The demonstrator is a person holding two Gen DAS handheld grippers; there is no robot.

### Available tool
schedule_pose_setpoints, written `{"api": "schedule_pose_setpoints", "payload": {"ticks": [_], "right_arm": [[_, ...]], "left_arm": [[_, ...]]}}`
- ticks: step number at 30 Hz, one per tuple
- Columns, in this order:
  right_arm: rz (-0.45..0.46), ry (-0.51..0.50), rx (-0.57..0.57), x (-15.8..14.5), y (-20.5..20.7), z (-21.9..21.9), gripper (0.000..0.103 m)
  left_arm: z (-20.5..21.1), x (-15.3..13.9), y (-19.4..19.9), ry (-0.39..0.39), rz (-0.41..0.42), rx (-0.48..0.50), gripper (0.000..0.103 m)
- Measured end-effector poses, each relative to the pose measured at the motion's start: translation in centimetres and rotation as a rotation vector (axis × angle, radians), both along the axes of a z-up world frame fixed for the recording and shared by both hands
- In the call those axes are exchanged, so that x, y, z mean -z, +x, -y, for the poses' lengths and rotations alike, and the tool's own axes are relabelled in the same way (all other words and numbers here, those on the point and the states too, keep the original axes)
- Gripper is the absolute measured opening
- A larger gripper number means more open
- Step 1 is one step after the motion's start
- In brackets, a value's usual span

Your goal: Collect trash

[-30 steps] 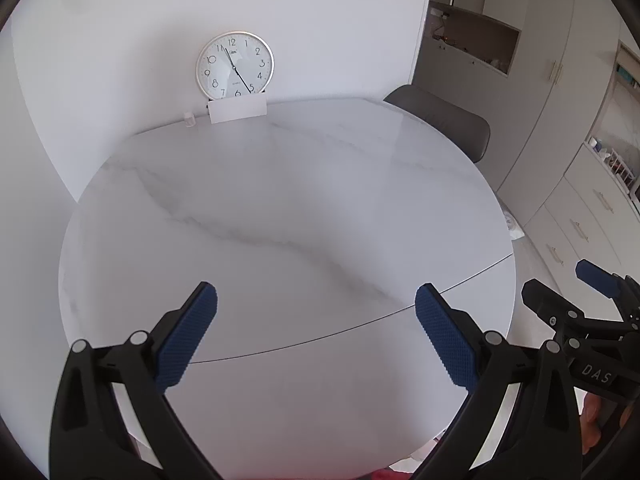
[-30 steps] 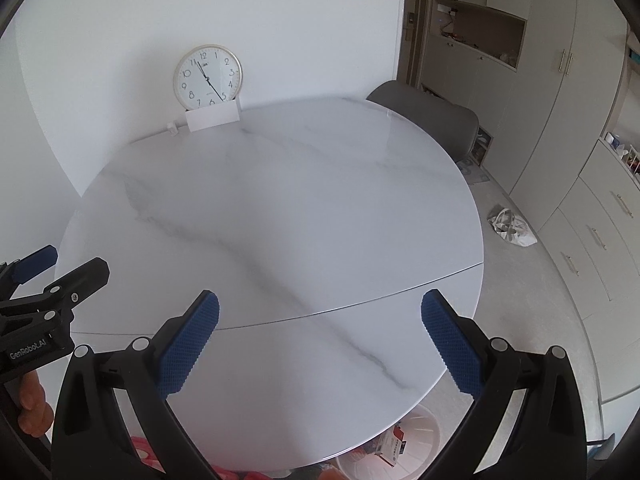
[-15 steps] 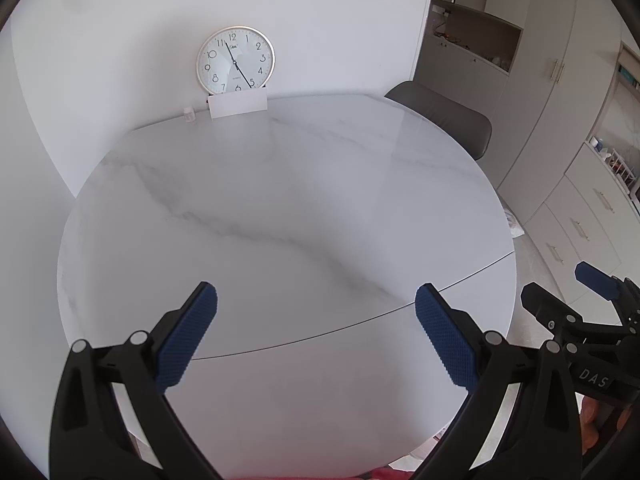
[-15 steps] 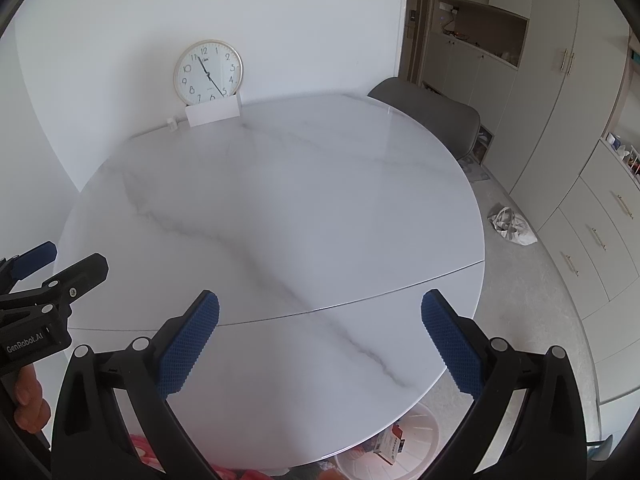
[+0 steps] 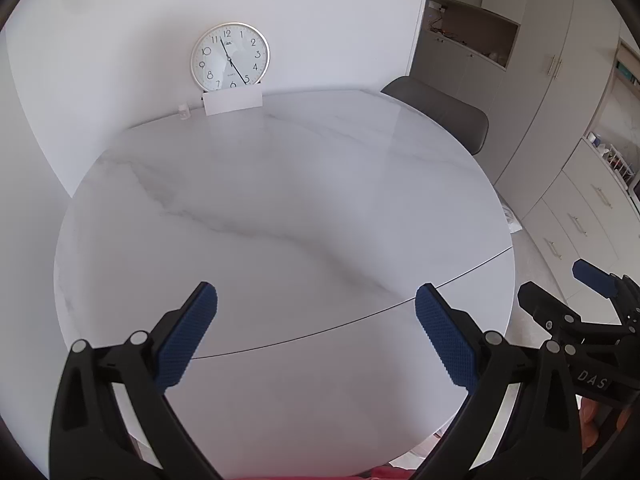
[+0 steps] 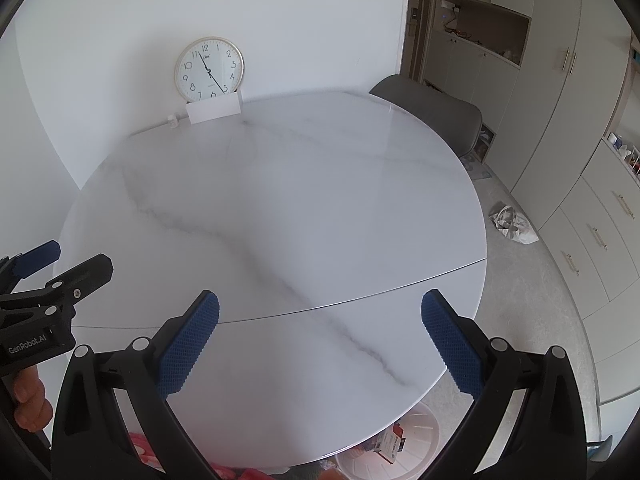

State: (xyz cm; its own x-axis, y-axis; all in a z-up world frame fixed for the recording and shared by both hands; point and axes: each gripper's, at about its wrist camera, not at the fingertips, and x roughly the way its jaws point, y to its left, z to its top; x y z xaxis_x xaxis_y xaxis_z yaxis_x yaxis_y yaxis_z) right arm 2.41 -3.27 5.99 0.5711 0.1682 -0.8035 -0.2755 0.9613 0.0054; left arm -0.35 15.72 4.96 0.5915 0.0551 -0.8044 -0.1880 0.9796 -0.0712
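Observation:
My left gripper (image 5: 316, 300) is open and empty above the near part of a round white marble table (image 5: 280, 208). My right gripper (image 6: 320, 308) is open and empty too, beside it over the same table (image 6: 280, 208). Each gripper shows at the edge of the other's view: the right gripper (image 5: 560, 292) in the left wrist view, the left gripper (image 6: 68, 264) in the right wrist view. A white bin (image 6: 412, 444) with a small printed packet (image 6: 390, 446) in it stands on the floor under the table's near right edge. A crumpled white bag (image 6: 514, 226) lies on the floor at the right.
A round wall clock (image 5: 230, 58) leans on the wall behind a white card (image 5: 233, 103) at the table's far edge, with a tiny white item (image 5: 183, 111) beside it. A grey chair (image 6: 432, 108) stands at the far right. Cabinets (image 6: 580, 160) line the right wall.
Both views have tilted or risen very slightly, so the clock sits a little higher in frame. Both grippers stay open and empty.

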Motion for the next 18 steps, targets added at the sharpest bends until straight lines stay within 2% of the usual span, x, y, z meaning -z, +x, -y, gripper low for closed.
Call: {"api": "schedule_pose_setpoints", "payload": {"ticks": [18], "right_arm": [[-0.008,0.001,-0.005,0.21,0.19,-0.23,0.100]], "left_arm": [[0.21,0.28,0.29,0.022,-0.005,-0.025,0.095]]}}
